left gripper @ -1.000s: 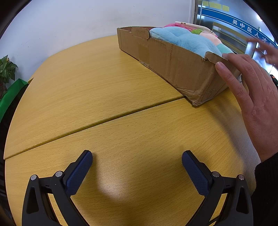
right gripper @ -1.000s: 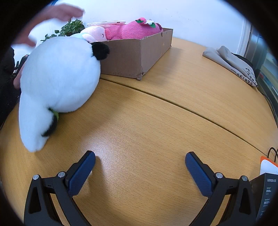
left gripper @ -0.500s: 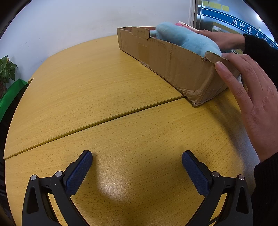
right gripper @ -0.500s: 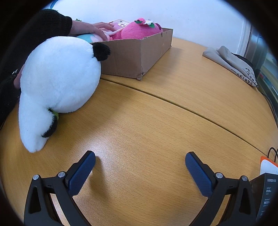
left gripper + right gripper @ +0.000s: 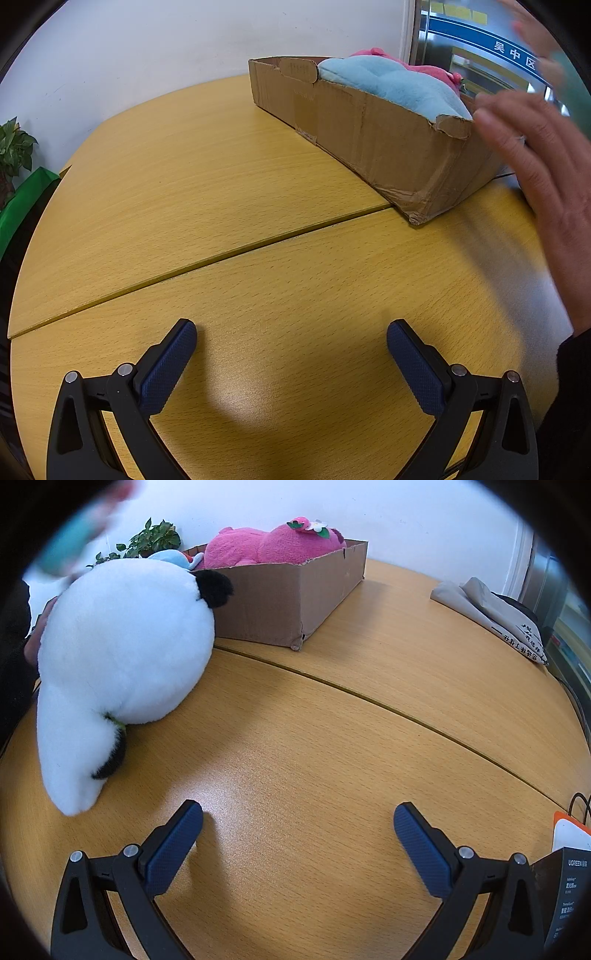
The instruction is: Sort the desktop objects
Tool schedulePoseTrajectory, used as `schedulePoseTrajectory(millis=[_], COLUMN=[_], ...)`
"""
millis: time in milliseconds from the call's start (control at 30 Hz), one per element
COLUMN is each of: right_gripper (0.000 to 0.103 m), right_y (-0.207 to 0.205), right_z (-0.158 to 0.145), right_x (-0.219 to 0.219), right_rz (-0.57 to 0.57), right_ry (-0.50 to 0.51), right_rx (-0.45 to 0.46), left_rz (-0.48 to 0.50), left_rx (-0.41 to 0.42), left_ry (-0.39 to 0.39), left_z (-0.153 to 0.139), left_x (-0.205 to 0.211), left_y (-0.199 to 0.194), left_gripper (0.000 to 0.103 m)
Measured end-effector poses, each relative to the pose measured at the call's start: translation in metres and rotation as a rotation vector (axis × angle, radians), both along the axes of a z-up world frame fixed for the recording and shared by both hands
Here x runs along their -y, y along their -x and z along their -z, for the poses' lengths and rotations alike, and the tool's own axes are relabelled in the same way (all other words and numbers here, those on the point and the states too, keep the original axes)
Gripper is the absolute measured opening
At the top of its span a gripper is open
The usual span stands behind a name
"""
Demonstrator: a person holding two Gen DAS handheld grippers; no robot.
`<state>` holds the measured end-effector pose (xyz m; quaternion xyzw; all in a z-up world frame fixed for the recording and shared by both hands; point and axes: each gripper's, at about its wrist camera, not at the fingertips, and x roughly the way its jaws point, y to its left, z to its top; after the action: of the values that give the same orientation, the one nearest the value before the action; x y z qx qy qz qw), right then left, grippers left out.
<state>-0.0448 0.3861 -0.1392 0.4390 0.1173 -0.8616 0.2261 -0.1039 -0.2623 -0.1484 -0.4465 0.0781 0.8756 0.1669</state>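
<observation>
The left wrist view shows a bare hand (image 5: 535, 177) at the right edge, blurred, fingers spread beside the near end of the cardboard box (image 5: 376, 140); a dark sleeve shows at the lower right. The right wrist view hides most of that hand but shows what the other lacks — a large white plush panda (image 5: 122, 653) lying on the counter (image 5: 332, 738) at the left, just in front of the box (image 5: 288, 598). It also shows folded grey cloth (image 5: 484, 613) at the far right and a dark printed carton (image 5: 565, 897) at the near right edge.

The box is long and low. In the left view its long axis runs from the near right toward the far centre, with a pale blue plush (image 5: 395, 85) mounded above the rim and a strip of pink behind. In the right view a pink plush (image 5: 273, 546) with a strawberry ornament lies along the box's length, and the blue plush (image 5: 173, 557) peeks out at its left end. The panda's round body sits against the box wall, and a white limb with a black patch extends toward the near left.

The left gripper (image 5: 291, 350) and the right gripper (image 5: 298, 830) both hover over bare wood, jaws spread wide and holding nothing.

The counter is yellow wood grain, curved, with a dark seam crossing it — two sections joined. A white wall stands behind, with a leafy plant (image 5: 147, 542) near it.
</observation>
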Motion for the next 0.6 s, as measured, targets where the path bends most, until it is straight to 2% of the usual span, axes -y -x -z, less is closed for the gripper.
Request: schedulePoseTrajectory(millis=[600], right_gripper=[0.103], right_y=[0.0006], right_z=[-0.0001], right_x=[0.0003], right_rz=[-0.001], right_ry=[0.000], right_rx=[0.000], left_rz=[0.000], left_rx=[0.000], left_ry=[0.000], left_z=[-0.0003], left_x=[-0.0004], left_y=[-0.0006], left_gripper=[0.103])
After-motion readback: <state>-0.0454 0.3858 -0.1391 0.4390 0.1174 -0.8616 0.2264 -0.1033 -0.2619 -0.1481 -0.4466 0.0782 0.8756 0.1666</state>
